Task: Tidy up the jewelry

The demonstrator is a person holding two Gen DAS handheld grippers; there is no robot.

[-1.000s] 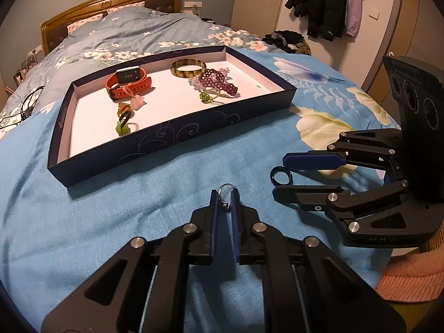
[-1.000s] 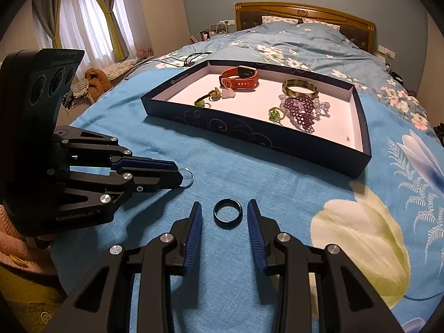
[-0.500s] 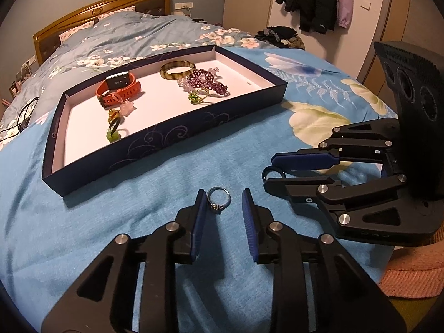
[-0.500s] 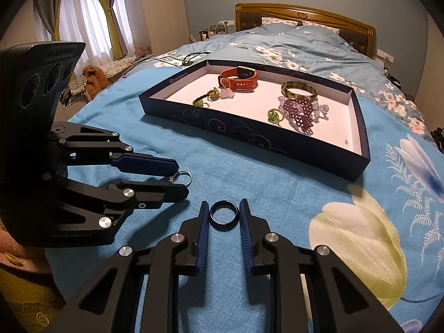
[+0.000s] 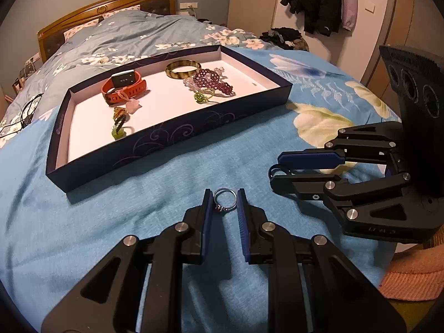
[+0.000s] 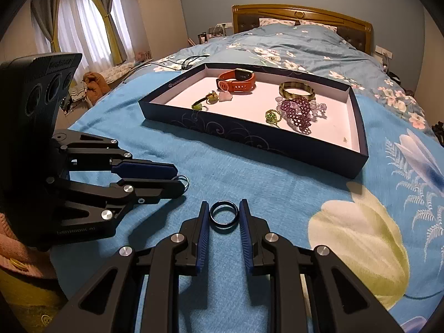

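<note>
Right wrist view: right claw (image 6: 224, 216) pinches dark ring (image 6: 224, 216) lying flat, hole upward.

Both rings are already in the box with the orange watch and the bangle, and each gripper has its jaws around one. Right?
Not quite. The rings are not in the box: the silver ring and the dark ring lie on the blue blanket in front of it, as both wrist views show. The rest holds: the orange watch and the bangle are in the box, and the left gripper and right gripper each have jaws around a ring.
</note>
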